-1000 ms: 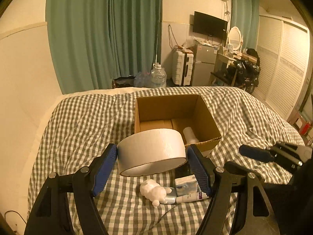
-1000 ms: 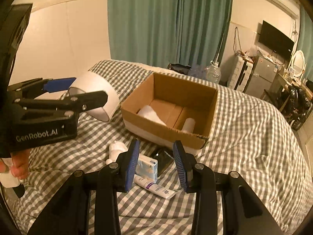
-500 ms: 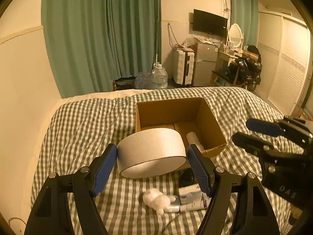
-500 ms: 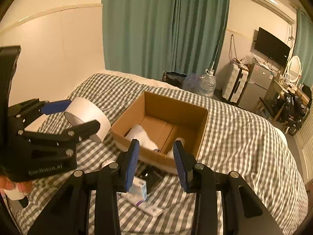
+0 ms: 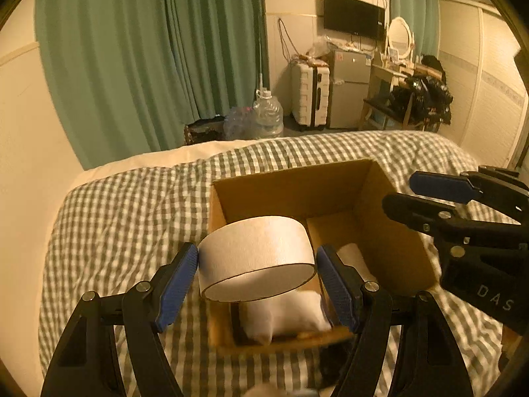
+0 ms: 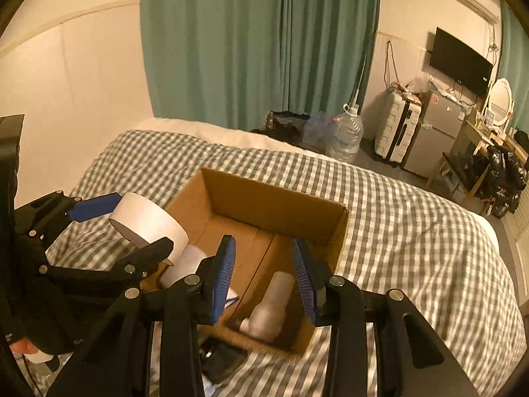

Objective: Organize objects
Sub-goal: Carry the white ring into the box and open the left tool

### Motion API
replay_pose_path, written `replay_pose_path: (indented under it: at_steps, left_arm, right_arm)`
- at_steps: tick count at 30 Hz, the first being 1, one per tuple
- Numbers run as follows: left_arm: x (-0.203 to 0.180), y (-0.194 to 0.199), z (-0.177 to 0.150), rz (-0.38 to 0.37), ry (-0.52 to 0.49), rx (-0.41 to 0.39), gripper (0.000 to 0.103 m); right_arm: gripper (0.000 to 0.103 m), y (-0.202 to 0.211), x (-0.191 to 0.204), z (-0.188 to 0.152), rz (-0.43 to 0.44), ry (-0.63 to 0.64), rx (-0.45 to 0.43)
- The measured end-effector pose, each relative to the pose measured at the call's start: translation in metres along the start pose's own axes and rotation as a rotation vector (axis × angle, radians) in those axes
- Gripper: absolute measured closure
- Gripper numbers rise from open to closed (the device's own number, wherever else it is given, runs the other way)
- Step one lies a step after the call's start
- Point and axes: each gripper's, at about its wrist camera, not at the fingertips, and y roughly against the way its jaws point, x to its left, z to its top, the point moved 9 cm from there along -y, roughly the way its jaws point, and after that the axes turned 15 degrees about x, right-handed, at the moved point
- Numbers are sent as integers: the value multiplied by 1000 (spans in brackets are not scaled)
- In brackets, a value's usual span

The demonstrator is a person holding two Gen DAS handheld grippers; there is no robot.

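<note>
My left gripper [image 5: 257,269] is shut on a wide white tape roll [image 5: 256,256] and holds it over the near left corner of an open cardboard box [image 5: 291,192] on the checked bed. The roll also shows in the right wrist view [image 6: 148,221], at the box's left wall [image 6: 274,198]. Inside the box lie a white soft item [image 5: 284,317] and a pale bottle [image 6: 271,304]. My right gripper [image 6: 264,274] is open and empty above the box's near side, and appears in the left wrist view [image 5: 429,195] at the right.
A dark item [image 6: 218,357] lies on the bed just in front of the box. The checked bedspread [image 6: 413,231] spreads around the box. Beyond the bed stand green curtains [image 5: 158,59], a water jug [image 5: 267,115], a suitcase [image 5: 310,99] and a small fridge [image 5: 350,86].
Both grippers moved forward toward the box. The tape roll went from above the bed in front of the box to over the box's near left corner. The small items on the bed dropped out of view.
</note>
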Motion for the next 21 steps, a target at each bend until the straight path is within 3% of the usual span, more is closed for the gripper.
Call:
replay_pose_path:
  at_steps: [6,12,14,15,16,18,21]
  left_arm:
    - [-5,-43,16,3,-47,26,27]
    - [-10,-68,15,2,-89,27,26]
    - [-9,-68,12,12,-83,19,26]
    - [-10,-67,12,20,-84,14,24]
    - [-9,-65,9,30,-90,9,20]
    - [-8,-58,5,62,-96,1,10]
    - [-4,-40,-2,70,-90,-18,6]
  right_arm:
    - [67,-46,-19,14,-6,-6,30]
    - [66,-64,-26,5,30,-21,44]
    - [54,-60,-26,5,38,-23,32]
    - [40,-54,-26,5,42,-27,16]
    - [34,-50,-26,4,45,-31,6]
    - [34,-42,-26,1,51,-49,1]
    - [32,-27,-26,-8,44,-72,-1]
